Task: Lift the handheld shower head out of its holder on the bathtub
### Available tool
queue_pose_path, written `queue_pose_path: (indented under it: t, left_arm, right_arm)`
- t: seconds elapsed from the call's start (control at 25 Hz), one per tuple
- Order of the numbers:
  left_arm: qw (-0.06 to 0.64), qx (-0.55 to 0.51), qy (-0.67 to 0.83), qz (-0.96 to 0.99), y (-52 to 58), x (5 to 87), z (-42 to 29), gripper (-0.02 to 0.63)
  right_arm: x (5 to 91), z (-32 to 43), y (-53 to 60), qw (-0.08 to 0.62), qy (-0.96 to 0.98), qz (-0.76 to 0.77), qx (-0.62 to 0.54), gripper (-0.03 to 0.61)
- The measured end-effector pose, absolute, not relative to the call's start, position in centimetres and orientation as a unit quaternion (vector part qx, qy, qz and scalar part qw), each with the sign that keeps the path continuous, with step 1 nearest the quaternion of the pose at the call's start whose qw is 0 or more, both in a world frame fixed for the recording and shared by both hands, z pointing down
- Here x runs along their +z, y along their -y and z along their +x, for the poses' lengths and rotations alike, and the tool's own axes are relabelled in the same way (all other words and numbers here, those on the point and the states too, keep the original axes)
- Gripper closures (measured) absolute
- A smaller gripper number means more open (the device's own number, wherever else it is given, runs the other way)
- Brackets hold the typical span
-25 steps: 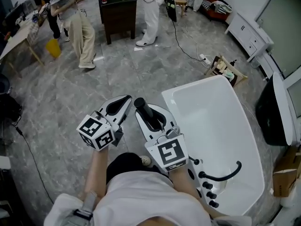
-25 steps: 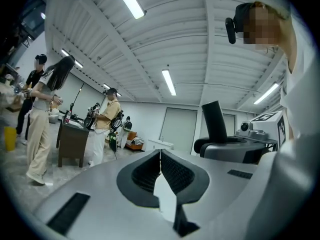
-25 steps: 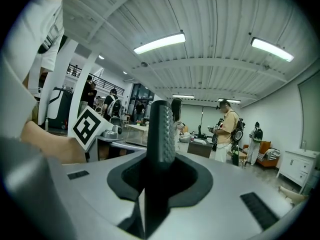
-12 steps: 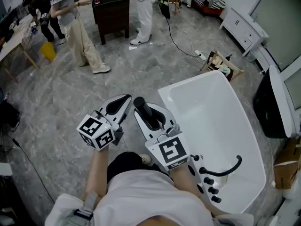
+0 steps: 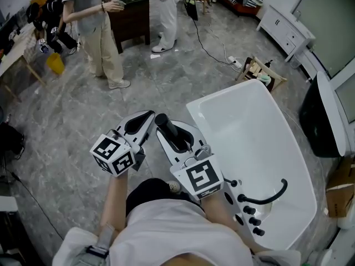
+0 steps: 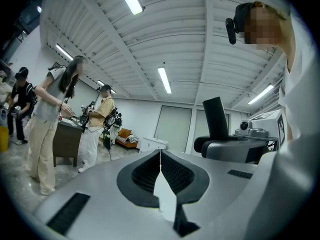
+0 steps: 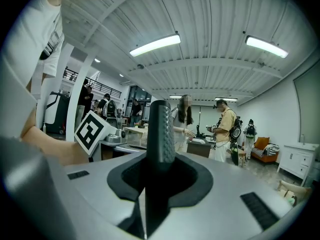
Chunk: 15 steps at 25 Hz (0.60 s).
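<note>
The black, stick-shaped shower head stands between the jaws of my right gripper, which is shut on it over the floor just left of the white bathtub. In the right gripper view the ribbed black handle rises upright out of the jaws. My left gripper hovers close beside it on the left, shut, with nothing in it; its jaws meet along a thin line. From the left gripper view the shower head shows at the right. The tub's near end carries a black curved spout and black knobs.
Several people stand at the far side of the grey floor near a dark wooden table. A black cable runs across the floor to a wooden rack behind the tub. A dark screen stands right of the tub.
Both grippers keep their place with the shower head still held. The person in beige trousers in the background has stepped to the right.
</note>
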<state>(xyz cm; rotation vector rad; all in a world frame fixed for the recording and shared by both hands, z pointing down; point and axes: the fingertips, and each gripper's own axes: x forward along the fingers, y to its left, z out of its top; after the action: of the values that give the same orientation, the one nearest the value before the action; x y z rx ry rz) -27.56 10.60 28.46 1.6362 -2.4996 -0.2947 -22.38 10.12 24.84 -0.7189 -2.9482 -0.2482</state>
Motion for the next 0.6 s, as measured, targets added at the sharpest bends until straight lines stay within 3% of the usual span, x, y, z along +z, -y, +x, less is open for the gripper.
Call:
queue_pose_path:
  t: [0.6]
  left_arm:
    - [0.069, -0.095, 0.83, 0.546, -10.2, 28.29, -27.71, 0.601]
  right_arm:
    - [24.8, -22.43, -9.5, 0.047, 0.969, -0.235, -0.057, 0.474]
